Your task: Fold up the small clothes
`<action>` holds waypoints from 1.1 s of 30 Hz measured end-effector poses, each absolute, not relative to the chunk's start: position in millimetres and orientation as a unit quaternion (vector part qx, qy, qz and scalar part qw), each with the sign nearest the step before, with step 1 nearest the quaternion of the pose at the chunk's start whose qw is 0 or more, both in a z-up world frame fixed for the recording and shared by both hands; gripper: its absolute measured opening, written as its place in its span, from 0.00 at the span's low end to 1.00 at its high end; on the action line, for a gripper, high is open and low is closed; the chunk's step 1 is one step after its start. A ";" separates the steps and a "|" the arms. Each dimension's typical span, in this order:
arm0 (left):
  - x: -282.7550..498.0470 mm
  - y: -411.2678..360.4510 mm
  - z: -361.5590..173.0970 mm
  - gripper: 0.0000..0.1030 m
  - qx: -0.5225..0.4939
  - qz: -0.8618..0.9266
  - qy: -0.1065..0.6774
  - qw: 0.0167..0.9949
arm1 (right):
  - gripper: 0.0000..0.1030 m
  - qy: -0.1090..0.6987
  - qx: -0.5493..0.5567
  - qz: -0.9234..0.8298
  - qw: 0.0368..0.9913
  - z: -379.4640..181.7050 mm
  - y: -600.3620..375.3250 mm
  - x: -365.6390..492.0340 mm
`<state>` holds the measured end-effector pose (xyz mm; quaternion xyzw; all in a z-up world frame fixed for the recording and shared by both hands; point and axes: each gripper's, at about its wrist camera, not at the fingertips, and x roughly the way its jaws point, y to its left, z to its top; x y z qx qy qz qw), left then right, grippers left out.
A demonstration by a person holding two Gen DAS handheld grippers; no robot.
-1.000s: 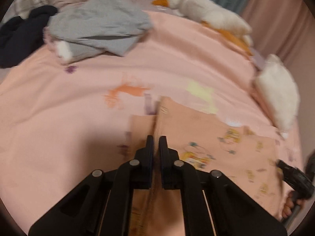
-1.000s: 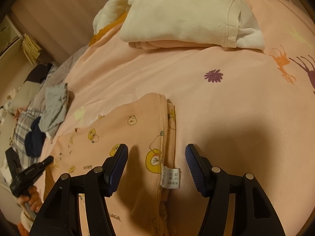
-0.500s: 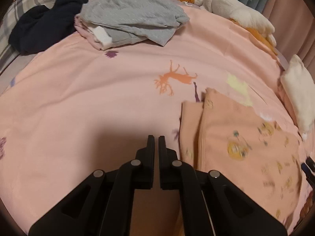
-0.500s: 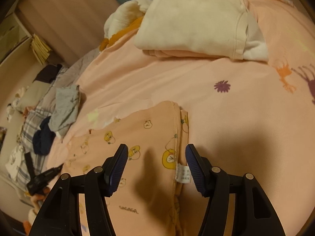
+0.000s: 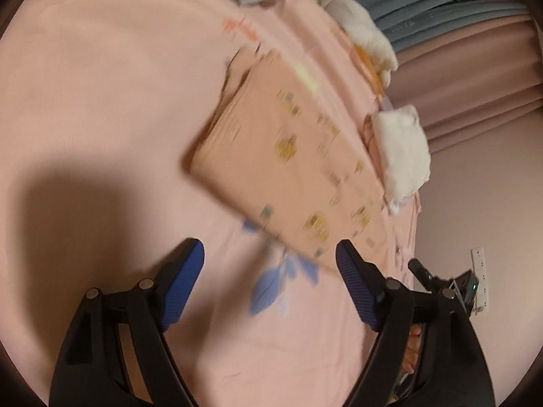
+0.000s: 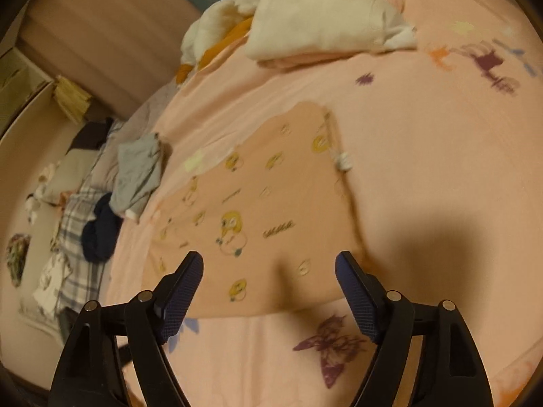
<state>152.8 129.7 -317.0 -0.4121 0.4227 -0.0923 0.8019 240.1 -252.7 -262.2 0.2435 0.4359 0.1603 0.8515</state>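
Peach garment (image 6: 271, 210) with small yellow cartoon prints, folded flat into a rough rectangle; doubled edge along its right side in the right wrist view, a white care label (image 6: 343, 161) sticking out of that edge. Left wrist view shows the same garment (image 5: 288, 169), blurred, lying diagonally.

Surface: pink bedsheet (image 6: 424, 169) printed with a purple butterfly (image 6: 334, 349) near the camera, a purple flower and orange and purple figures further off. Blue leaf print (image 5: 271, 288) shows between the left fingers.

Left gripper (image 5: 269, 288): jaws have just been opening, now wide apart, nothing between them but sheet. The garment's near corner lies just ahead of the tips, closer to the right-hand finger.

Right gripper (image 6: 269, 295): jaws have also just been opening further, now wide apart, pads pressing on nothing. The garment's near edge lies between the fingertips and the cloth runs away from them.

Beyond the garment: cream folded clothes (image 6: 322, 13) stacked at the far side of the sheet, a white and orange plush (image 6: 217, 34) just behind. Grey garment (image 6: 139, 173) and dark navy garment (image 6: 100, 230) to the left, by a plaid cloth (image 6: 78, 271). Pinkish curtain (image 6: 101, 27) and teal curtain (image 5: 441, 3) at the back; a wall socket strip (image 5: 479, 278) at the right in the left wrist view.
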 end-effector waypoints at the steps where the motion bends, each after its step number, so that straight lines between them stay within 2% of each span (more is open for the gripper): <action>1: 143.9 126.5 -314.3 0.77 -0.402 -0.094 0.398 0.819 | 0.78 0.448 0.234 0.147 0.850 -269.7 -249.9 237.8; 3: 136.3 122.9 -311.2 0.78 -0.384 -0.081 0.381 0.837 | 0.78 0.458 0.235 0.130 0.847 -280.4 -249.7 231.7; 6: 142.6 108.5 -306.2 0.79 -0.331 -0.081 0.402 0.850 | 0.78 0.471 0.238 0.119 0.841 -290.3 -247.8 226.2; 14: 147.1 116.7 -317.4 0.79 -0.323 -0.076 0.401 0.854 | 0.78 0.478 0.232 0.080 0.844 -286.2 -241.6 210.0; 22: 143.1 125.0 -320.1 0.82 -0.358 -0.091 0.398 0.840 | 0.78 0.477 0.259 0.085 0.836 -292.5 -246.1 206.3; 27: 143.0 121.3 -318.0 0.82 -0.349 -0.088 0.401 0.842 | 0.80 0.476 0.276 0.087 0.831 -293.9 -248.1 205.0; 30: 144.4 119.7 -317.7 0.86 -0.348 -0.087 0.404 0.842 | 0.81 0.480 0.259 0.089 0.834 -293.2 -244.4 205.5; 33: 146.3 118.5 -317.2 0.87 -0.343 -0.087 0.408 0.842 | 0.85 0.478 0.259 0.085 0.835 -292.6 -240.9 206.8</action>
